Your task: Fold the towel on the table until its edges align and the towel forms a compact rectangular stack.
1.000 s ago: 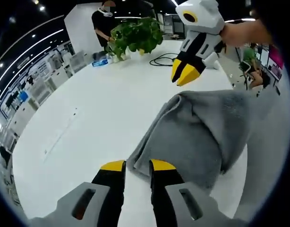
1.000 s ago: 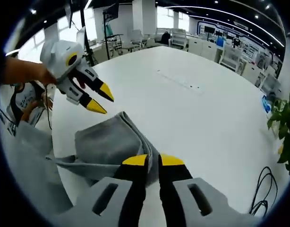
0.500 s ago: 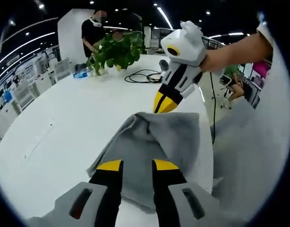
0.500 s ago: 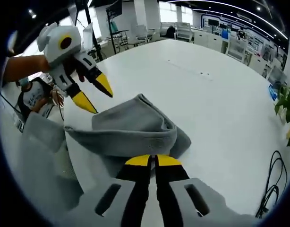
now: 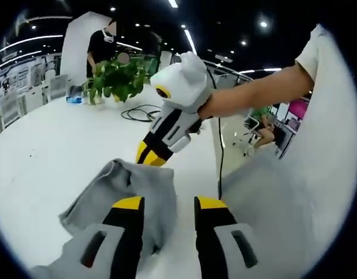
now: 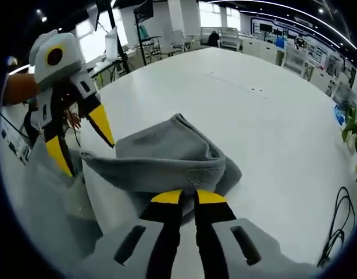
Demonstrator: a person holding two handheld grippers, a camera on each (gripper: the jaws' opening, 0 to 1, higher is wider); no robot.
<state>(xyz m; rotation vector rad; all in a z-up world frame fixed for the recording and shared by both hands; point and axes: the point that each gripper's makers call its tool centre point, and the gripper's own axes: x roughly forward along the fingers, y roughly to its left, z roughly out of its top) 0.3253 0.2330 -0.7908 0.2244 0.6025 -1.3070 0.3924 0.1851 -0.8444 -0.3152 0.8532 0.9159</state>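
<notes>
A grey towel [image 6: 167,154] lies bunched and partly folded on the white table [image 6: 254,116], with its top fold raised. My right gripper [image 6: 187,197] is shut on the towel's near edge. In the left gripper view, the right gripper [image 5: 150,158] comes in from the right with its yellow tips on the towel's [image 5: 120,189] upper fold. My left gripper [image 5: 170,203] is open, its left jaw over the cloth. In the right gripper view, the left gripper [image 6: 82,145] has its jaws spread wide on either side of the towel's left corner.
A potted plant [image 5: 117,81] and a black cable [image 5: 138,113] lie at the far end of the table, with a person [image 5: 103,40] standing behind them. Another person [image 5: 263,119] sits beyond the table edge. A pale shirt [image 5: 283,203] hangs close on the right.
The left gripper has dropped to the towel's left corner and its jaws have spread wider. The right gripper has stayed shut on the towel's edge. The left gripper view has swung.
</notes>
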